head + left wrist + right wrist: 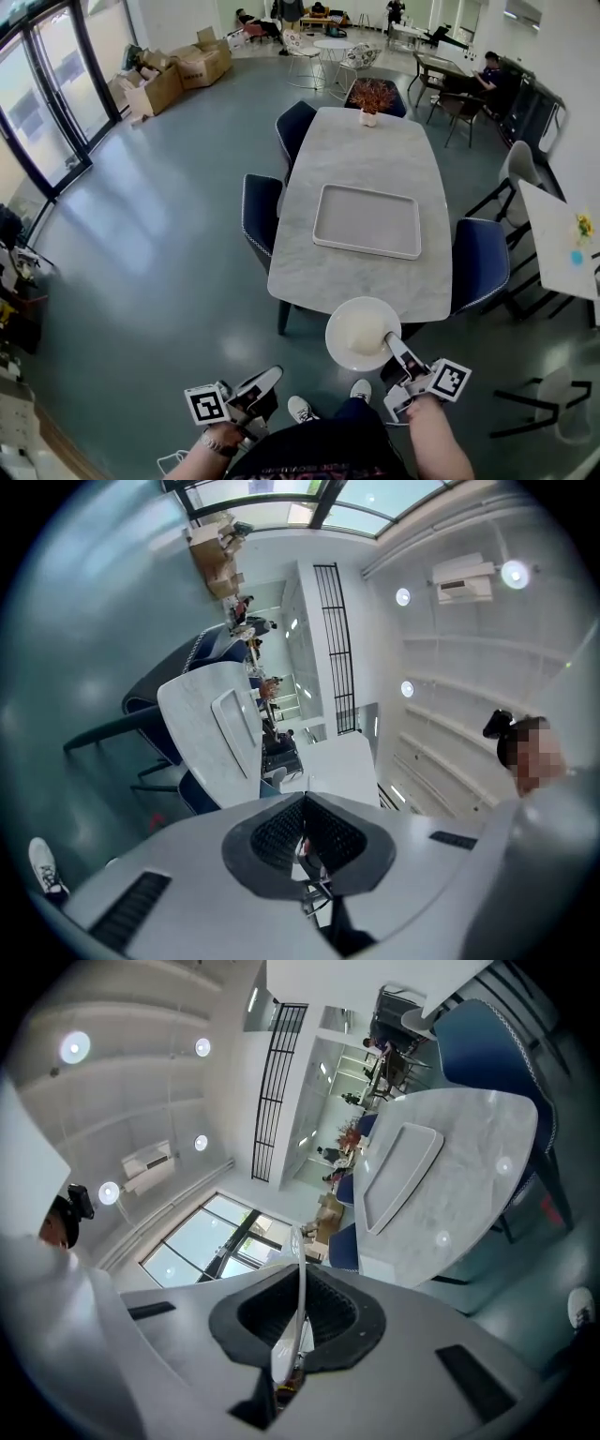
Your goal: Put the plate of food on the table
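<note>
A round white plate [362, 332] with a pale centre hangs in the air just before the near end of the marble table [375, 155]. What lies on the plate is not clear. My right gripper [393, 340] is shut on the plate's right rim. In the right gripper view the plate's rim [300, 1283] runs as a thin white edge between the pads of that gripper [300, 1321], and the table [469, 1176] lies ahead. My left gripper [267, 379] hangs low beside my leg. Its jaws [303, 832] are shut with nothing between them.
An empty white tray [366, 249] lies mid-table, and a potted plant [371, 97] stands at the far end. Dark blue chairs [261, 211] flank the table; one [481, 262] is at the near right. A second table [553, 234] stands to the right. Cardboard boxes [178, 70] sit at the back left.
</note>
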Demonstrator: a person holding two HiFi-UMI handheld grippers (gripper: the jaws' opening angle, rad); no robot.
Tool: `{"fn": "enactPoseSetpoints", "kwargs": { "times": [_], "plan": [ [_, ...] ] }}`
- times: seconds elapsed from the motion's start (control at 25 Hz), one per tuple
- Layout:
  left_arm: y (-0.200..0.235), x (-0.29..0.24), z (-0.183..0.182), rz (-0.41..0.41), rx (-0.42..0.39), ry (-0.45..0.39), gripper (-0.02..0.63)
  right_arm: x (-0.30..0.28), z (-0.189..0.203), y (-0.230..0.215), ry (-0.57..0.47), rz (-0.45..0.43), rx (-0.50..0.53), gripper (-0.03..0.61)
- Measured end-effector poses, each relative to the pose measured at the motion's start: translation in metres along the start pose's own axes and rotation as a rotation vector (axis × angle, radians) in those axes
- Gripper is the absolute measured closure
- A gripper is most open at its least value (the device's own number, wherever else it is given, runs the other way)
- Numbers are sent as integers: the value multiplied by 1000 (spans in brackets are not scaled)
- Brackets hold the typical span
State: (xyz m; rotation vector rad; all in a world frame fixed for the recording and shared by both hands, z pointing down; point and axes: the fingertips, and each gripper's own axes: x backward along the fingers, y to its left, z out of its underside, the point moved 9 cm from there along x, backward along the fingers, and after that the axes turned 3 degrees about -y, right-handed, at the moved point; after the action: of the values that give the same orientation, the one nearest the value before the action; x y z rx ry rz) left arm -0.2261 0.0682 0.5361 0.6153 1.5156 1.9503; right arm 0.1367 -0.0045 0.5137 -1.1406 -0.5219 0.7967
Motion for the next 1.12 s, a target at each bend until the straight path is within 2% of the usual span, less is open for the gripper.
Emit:
{"fn": "enactPoseSetpoints", "kwargs": {
  "times": [0.24, 0.4, 0.88, 1.12],
  "plan": [
    [-27, -7, -1, 37, -269, 89, 607, -23, -37, -21, -30, 54, 34, 558],
    [-37, -18, -1, 37, -385, 118, 607, -50, -73, -49, -59, 113, -7, 558],
    [-50, -65, -13, -1, -480, 18, 607, -160, -177, -129, -59, 283, -45, 558],
    [-38, -84, -10, -56, -434, -17, 607, -213, -209, -176, -50, 370, -72, 558]
  ]
}}
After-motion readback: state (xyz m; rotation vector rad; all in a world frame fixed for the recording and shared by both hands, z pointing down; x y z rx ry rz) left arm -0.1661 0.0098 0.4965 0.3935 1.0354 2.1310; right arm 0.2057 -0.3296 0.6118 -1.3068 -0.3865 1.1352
